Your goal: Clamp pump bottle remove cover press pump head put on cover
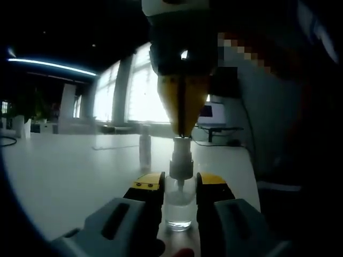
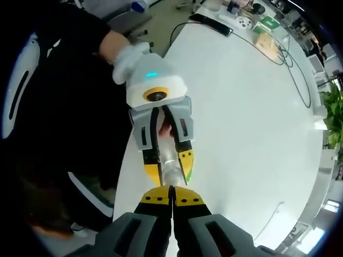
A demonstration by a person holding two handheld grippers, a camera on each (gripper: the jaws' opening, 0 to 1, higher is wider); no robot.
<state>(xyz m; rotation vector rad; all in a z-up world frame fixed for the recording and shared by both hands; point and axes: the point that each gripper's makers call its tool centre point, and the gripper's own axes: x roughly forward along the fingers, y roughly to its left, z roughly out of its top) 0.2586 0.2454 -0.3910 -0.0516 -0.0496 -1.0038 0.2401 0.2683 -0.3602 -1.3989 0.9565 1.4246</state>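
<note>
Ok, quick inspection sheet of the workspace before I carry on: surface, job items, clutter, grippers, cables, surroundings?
Surface: white table, bare around the work.
Job's things: clear pump bottle upright, cover off; pump head exposed.
Clutter: small items at the table's far end.
Grippers: left gripper shut on the pump bottle; right gripper shut, tips down on the pump head.
Cables: dark cable trailing across the far table.
Surroundings: bright windows, green plant, person's dark sleeve.

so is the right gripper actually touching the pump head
Touching. In the left gripper view the right gripper comes down from above, its shut tips resting on the pump head of the bottle, no gap showing.
</note>
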